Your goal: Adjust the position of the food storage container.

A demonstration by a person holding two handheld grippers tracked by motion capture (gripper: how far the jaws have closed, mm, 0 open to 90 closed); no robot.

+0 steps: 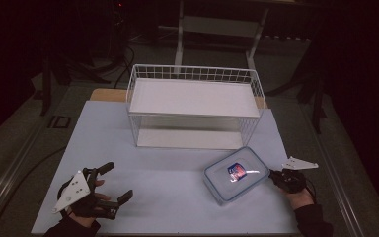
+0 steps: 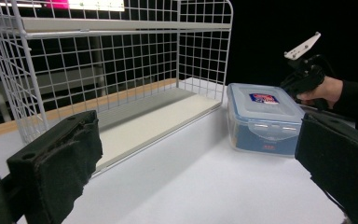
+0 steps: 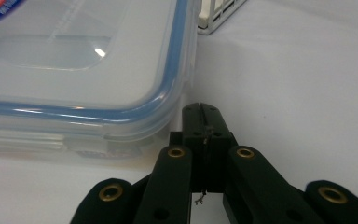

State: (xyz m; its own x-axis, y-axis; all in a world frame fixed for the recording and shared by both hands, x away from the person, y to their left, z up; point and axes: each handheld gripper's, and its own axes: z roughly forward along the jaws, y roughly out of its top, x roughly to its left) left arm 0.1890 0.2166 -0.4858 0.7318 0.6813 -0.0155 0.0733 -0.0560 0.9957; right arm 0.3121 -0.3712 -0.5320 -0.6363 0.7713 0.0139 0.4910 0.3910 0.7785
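A wire rack (image 1: 193,106) stands at the far middle of the table (image 1: 168,190). A lidded box (image 1: 236,174) lies near and right of it, just beside its near right corner. The right gripper (image 1: 272,174) sits at the box's right edge; the left gripper (image 1: 119,182) is near left, well apart.

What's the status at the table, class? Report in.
Left gripper open, nothing held. Right gripper shut, tips at the lidded box corner. Wire shelf behind box, just apart.

A clear plastic food box (image 1: 236,174) with a blue-rimmed snap lid and a red-and-blue label lies flat and closed on the white table, turned at an angle, just beside the wire rack's near right corner.
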